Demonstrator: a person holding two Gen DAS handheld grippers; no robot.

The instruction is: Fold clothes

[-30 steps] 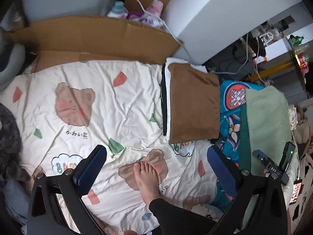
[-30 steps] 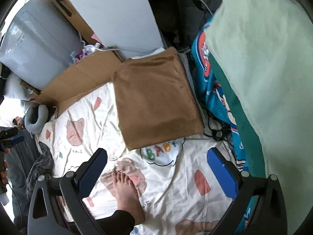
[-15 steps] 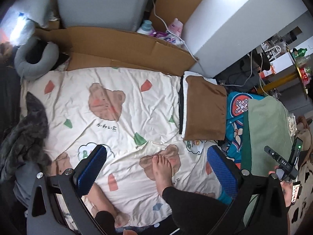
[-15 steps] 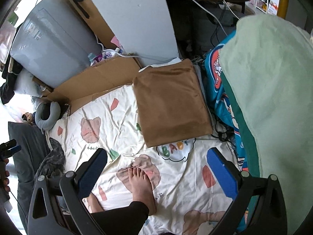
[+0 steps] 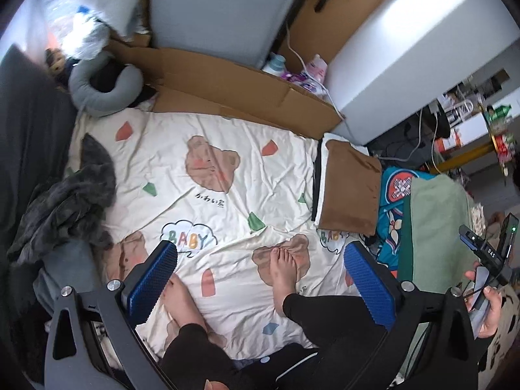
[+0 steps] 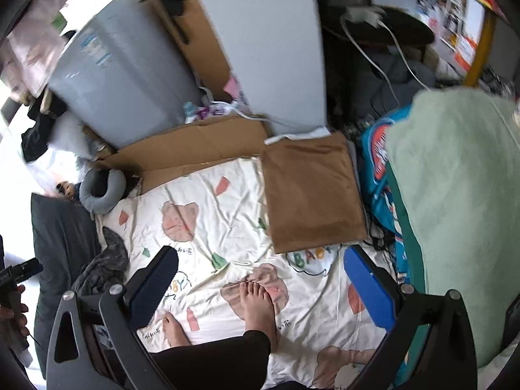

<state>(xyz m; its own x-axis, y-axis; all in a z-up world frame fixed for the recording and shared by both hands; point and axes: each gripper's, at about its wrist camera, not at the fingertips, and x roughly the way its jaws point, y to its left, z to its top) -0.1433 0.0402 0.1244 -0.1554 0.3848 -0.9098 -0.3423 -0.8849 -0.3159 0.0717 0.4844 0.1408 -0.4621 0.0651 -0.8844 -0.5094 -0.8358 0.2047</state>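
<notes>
A folded brown garment [image 5: 349,191] [image 6: 310,191] tops a small stack at the right edge of a cream bear-print bed sheet [image 5: 211,201] [image 6: 214,214]. A crumpled dark grey garment [image 5: 68,201] [image 6: 102,266] lies at the sheet's left edge. My left gripper [image 5: 260,279] is open, held high above the sheet with nothing between its blue pads. My right gripper [image 6: 260,286] is also open and empty, high over the sheet. The right gripper [image 5: 487,250] also shows at the right of the left wrist view, held in a hand.
A person's bare feet [image 5: 284,273] [image 6: 256,305] stand on the sheet. A pale green blanket [image 5: 435,227] [image 6: 455,201] over a blue patterned cloth lies right. Flattened cardboard [image 5: 240,87], a grey neck pillow [image 5: 104,87] and a grey appliance [image 6: 120,74] line the far side.
Both grippers have risen well above the bed, so more of the room shows. A second foot and the neck pillow have come into view. Both stay open.
</notes>
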